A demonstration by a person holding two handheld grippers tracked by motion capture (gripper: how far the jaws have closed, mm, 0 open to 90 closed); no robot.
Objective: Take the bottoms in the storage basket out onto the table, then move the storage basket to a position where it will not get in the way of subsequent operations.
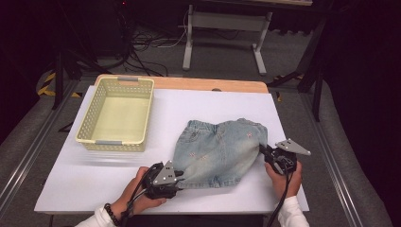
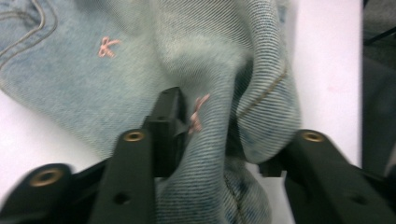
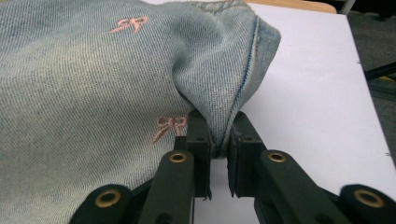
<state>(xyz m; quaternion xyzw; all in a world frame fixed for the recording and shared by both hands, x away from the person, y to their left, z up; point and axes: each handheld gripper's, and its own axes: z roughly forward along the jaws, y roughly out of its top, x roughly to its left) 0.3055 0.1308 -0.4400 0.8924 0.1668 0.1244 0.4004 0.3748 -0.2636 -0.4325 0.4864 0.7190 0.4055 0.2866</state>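
While the shorts (image 1: 218, 150) lay at table (image 1: 165, 101) centre, long axis 9-to-3 | right tongs (image 3: 218, 135) pinched their 3 o'clock edge | left tongs (image 2: 224, 140) at 7 o'clock, jaws parted around loose hem | basket (image 1: 117, 113) at 10 o'clock, nearer left hand.

Pale blue denim on white, between my black jaws

The denim shorts (image 1: 217, 151) I hold are a faded light blue with a fine diagonal weave, dotted with small pink embroidered bows and edged in tan stitching. My left gripper (image 1: 176, 178) and right gripper (image 1: 263, 150) are black, each topped with a grey plate, with brass-coloured rivets in the arms. The table sheet (image 1: 198, 101) under them is plain white over a light wood edge. The basket (image 1: 86, 124) is pale yellow, its walls patterned with rows of small holes, with grey handle grips.
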